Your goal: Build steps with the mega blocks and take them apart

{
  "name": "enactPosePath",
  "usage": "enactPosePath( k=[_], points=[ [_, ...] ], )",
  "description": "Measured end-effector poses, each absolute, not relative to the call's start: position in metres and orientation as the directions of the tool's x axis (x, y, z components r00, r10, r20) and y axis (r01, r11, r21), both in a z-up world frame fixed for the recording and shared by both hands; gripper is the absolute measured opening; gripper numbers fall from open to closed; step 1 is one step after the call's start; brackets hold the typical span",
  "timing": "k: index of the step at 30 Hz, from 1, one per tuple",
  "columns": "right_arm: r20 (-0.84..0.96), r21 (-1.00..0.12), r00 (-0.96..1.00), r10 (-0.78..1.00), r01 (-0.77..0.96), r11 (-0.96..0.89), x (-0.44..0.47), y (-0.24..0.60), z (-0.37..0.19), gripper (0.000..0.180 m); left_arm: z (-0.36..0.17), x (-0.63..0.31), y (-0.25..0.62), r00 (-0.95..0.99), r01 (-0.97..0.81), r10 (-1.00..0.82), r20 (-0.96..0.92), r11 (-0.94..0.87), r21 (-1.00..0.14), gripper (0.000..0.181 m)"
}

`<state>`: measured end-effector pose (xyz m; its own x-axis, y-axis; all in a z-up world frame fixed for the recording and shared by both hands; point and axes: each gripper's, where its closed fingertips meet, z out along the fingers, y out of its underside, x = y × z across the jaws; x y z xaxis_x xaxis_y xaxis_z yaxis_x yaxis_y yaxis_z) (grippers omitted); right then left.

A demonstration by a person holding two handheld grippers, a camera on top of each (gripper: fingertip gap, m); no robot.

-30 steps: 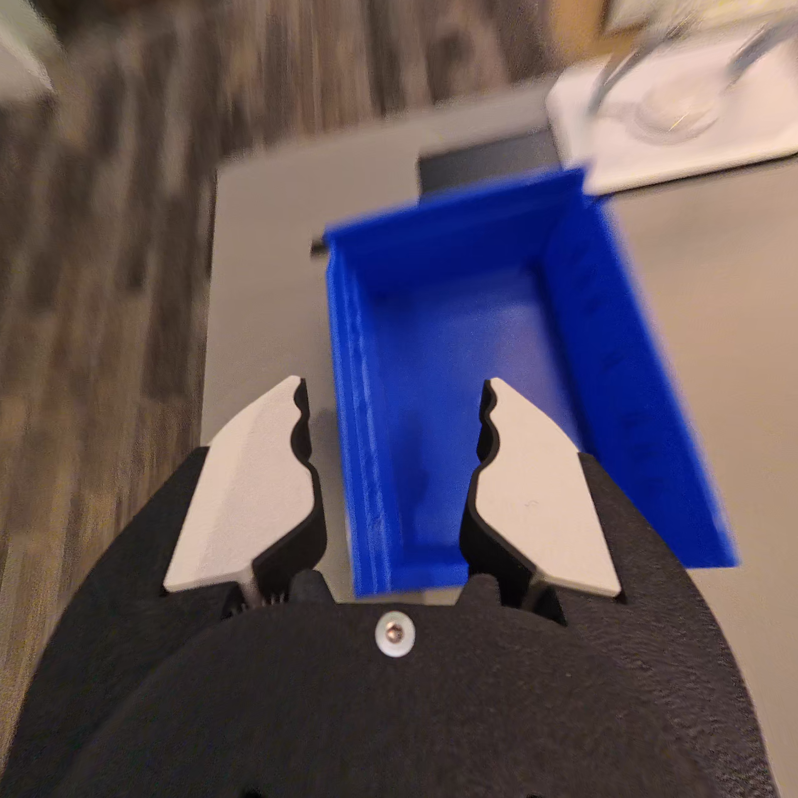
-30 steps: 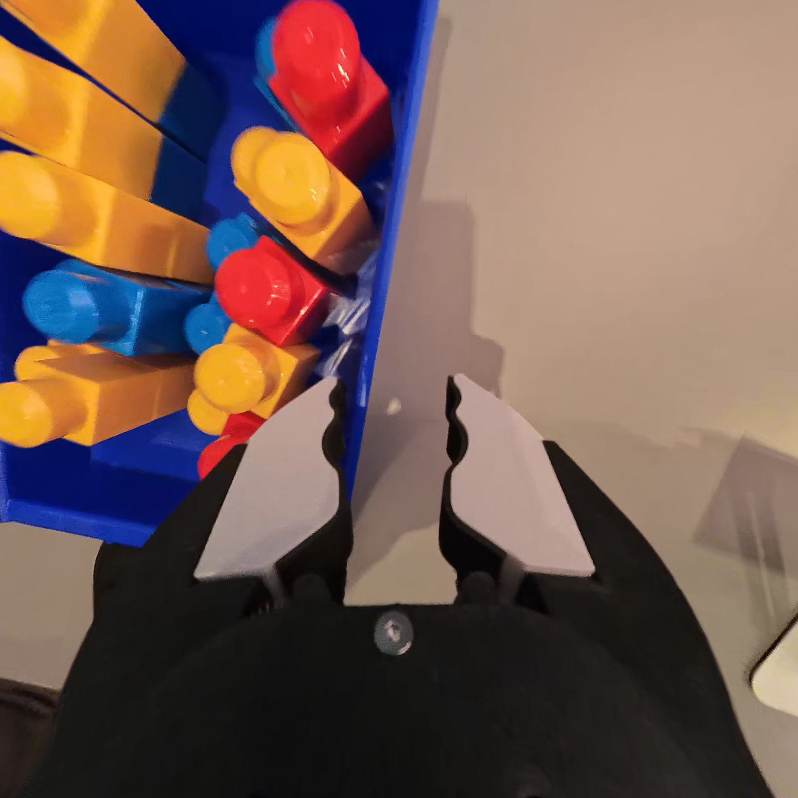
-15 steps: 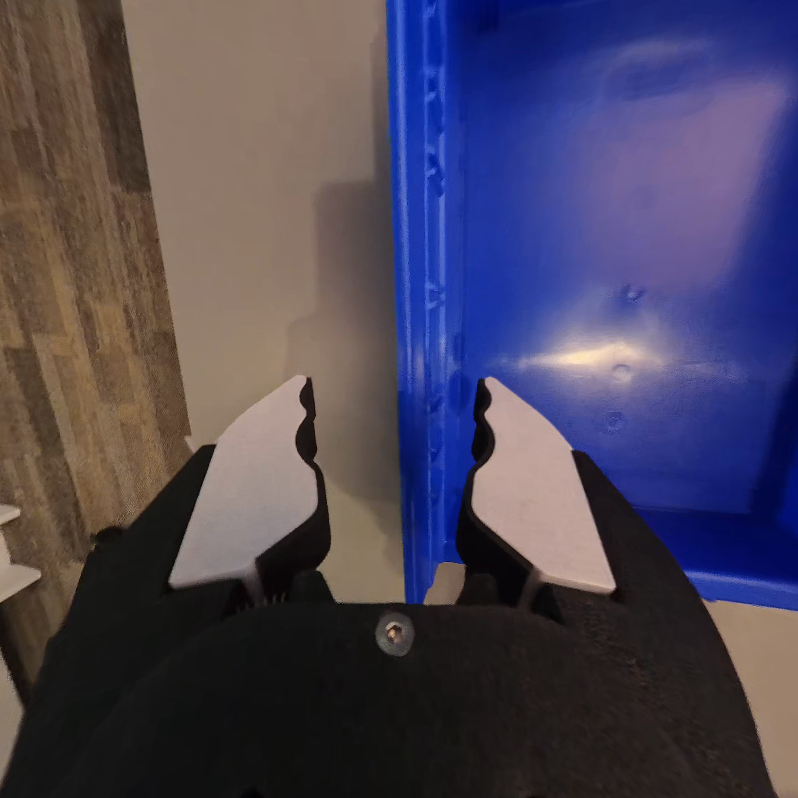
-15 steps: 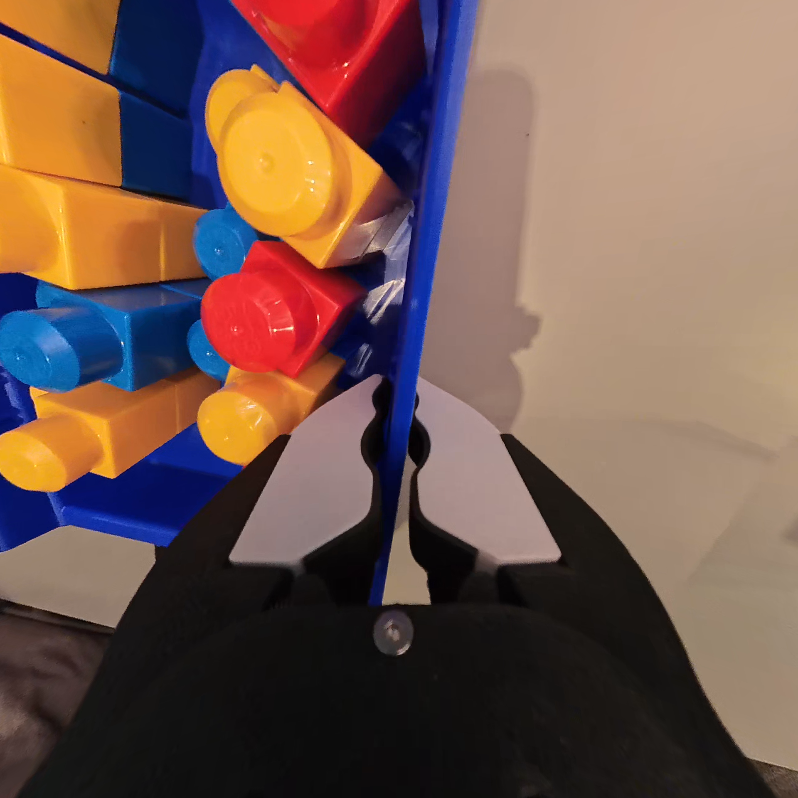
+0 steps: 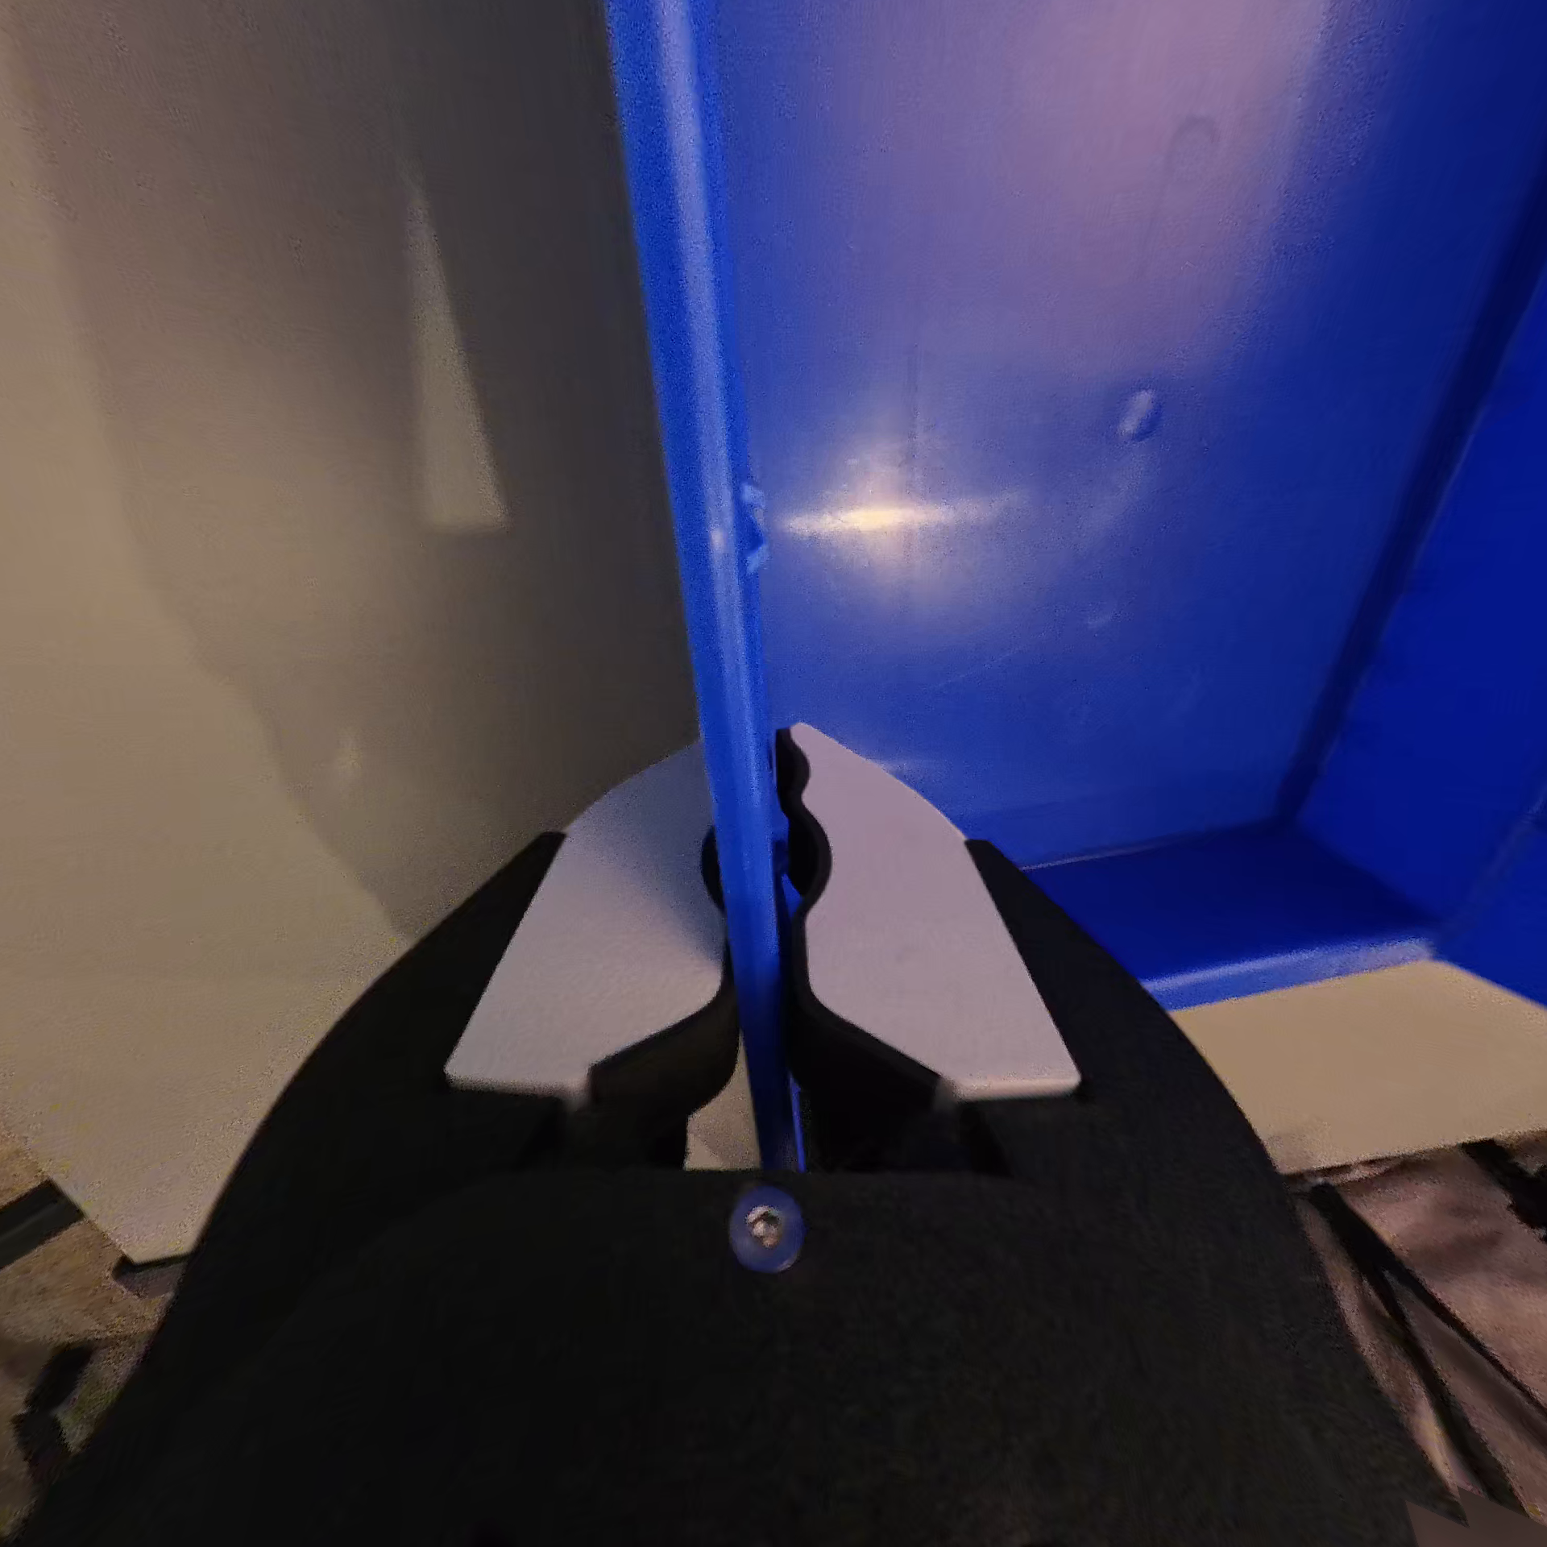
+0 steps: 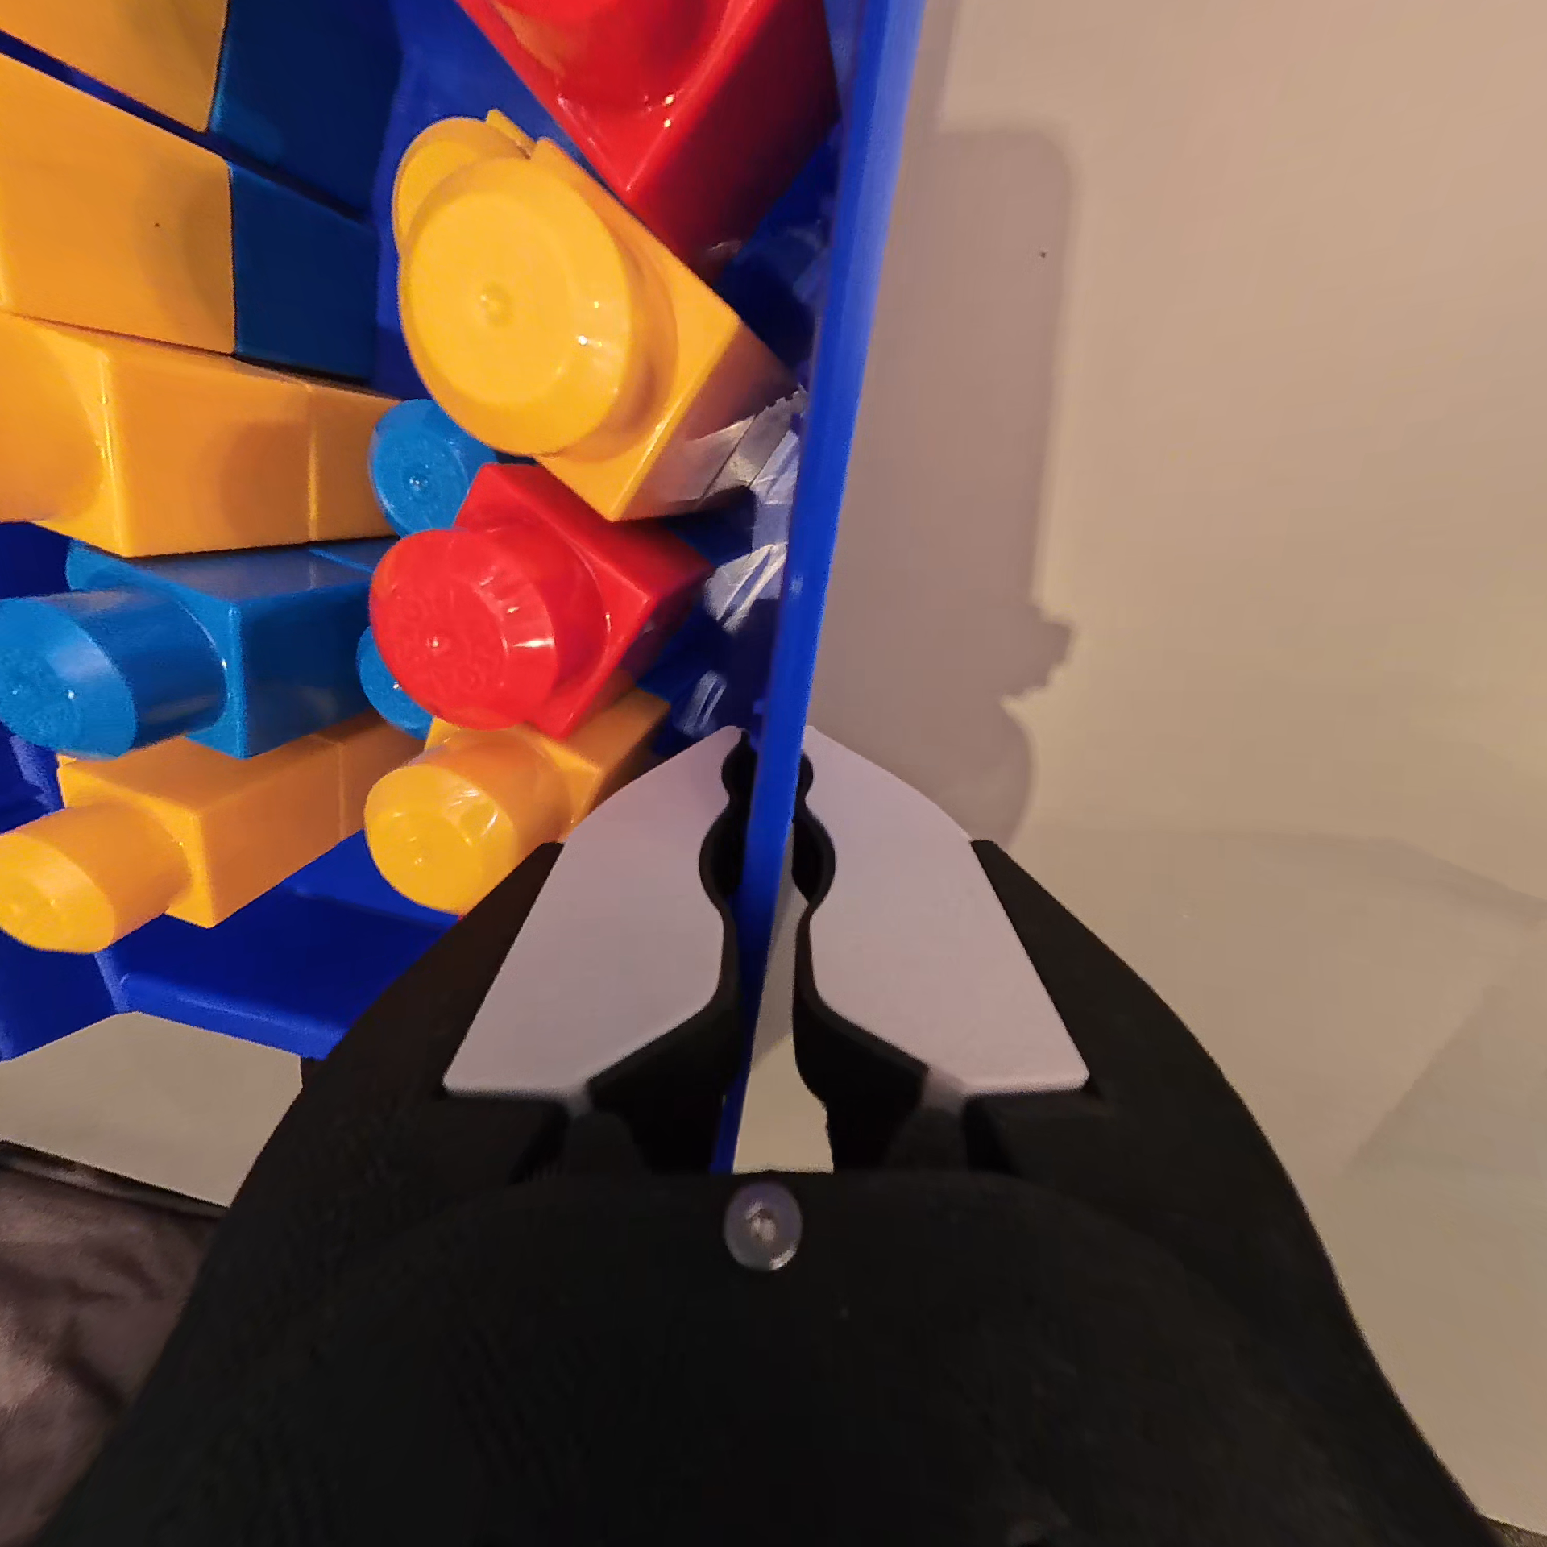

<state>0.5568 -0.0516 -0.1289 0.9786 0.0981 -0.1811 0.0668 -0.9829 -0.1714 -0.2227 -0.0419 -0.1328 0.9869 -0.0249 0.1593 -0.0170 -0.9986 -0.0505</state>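
Left wrist view first: the left gripper (image 5: 758, 804) is clamped on the thin side wall of a blue bin (image 5: 1046, 377), 1 finger outside on the table side, the other finger inside. Just beyond that inner finger, the part of the bin floor that shows is bare and glossy, with a bright glare spot ahead of the tips. To the outer side lies the beige table (image 5: 251, 502), shadowed.

Over to the right wrist view: the right gripper (image 6: 772, 783) pinches the side wall of a blue bin (image 6: 845, 418) as well, its 2 fingers pressed to either face of the wall. Whether it is the same bin, I cannot tell. Inside, just beside the inner finger, the mega blocks (image 6: 352, 536) lie heaped: a yellow block (image 6: 502, 816) touching close by the fingertip, a red block (image 6: 519, 619) right above it, a bigger yellow block (image 6: 544, 335) farther ahead, blue block (image 6: 209, 645) off to the inner side. Bare table (image 6: 1256, 418) spreads on the gripper's outer side.
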Motion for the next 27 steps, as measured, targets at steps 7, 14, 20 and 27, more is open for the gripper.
enactPosePath(
  k=[7, 14, 20, 27],
  points=[
    [-0.146, -0.156, 0.982, 0.118, 0.095, -0.983, 0.557, -0.052, -0.131, 0.009, -0.133, -0.177, -0.041, 0.979, -0.169, -0.167, 0.113, -0.986, 0.002, 0.01],
    [-0.149, -0.154, 0.982, 0.121, 0.098, -0.983, 0.558, -0.052, -0.131, 0.008, -0.134, -0.114, -0.037, 0.957, -0.278, -0.276, 0.083, -0.96, 0.009, 0.018],
    [-0.13, -0.145, 0.984, 0.125, 0.106, -0.984, 0.558, -0.052, -0.131, 0.009, -0.135, -0.077, -0.038, 0.931, -0.362, -0.361, 0.052, -0.932, -0.001, 0.023],
    [-0.12, -0.137, 0.984, 0.129, 0.112, -0.984, 0.558, -0.052, -0.132, 0.009, -0.136, -0.044, -0.056, 0.898, -0.44, -0.438, 0.05, -0.897, 0.048, 0.052]
  ],
)
